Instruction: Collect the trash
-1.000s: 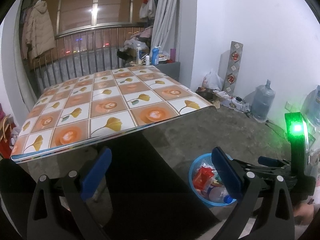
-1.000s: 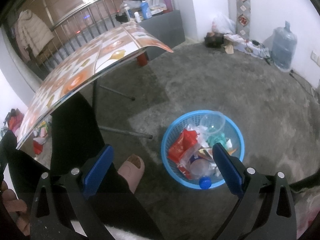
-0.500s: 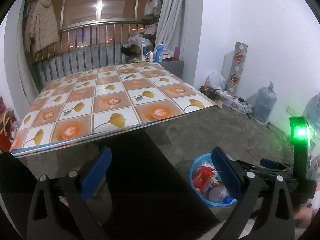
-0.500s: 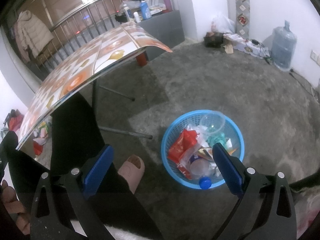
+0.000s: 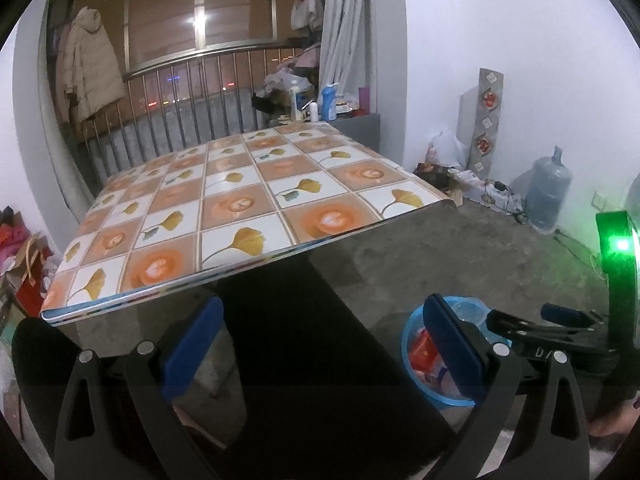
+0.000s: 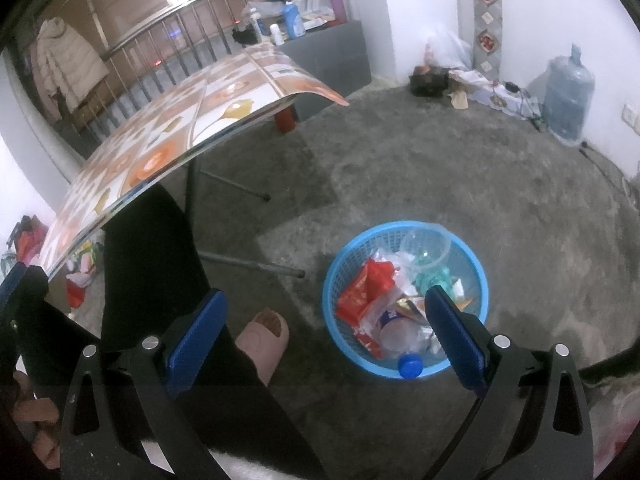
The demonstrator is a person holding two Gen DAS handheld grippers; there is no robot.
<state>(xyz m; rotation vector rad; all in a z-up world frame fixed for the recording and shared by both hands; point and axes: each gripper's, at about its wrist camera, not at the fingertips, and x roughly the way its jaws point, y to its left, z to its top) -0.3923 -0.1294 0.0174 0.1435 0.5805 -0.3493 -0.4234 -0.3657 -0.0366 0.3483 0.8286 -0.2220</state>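
A blue plastic basket stands on the grey floor, holding a red wrapper, a clear cup, a plastic bottle with a blue cap and other scraps. My right gripper hovers open above the floor, its right finger over the basket's rim. My left gripper is open too, held below the table's near edge. In the left wrist view the basket shows behind the right finger, with the other gripper's body beside it.
A table with a flower-patterned top stands ahead, bare. A person's dark-trousered leg and slippered foot are left of the basket. A large water jug, bags and a board line the far wall. A railing is behind the table.
The left wrist view has tilted up slightly, so the table appears higher and closer. The right gripper and the basket have stayed put.
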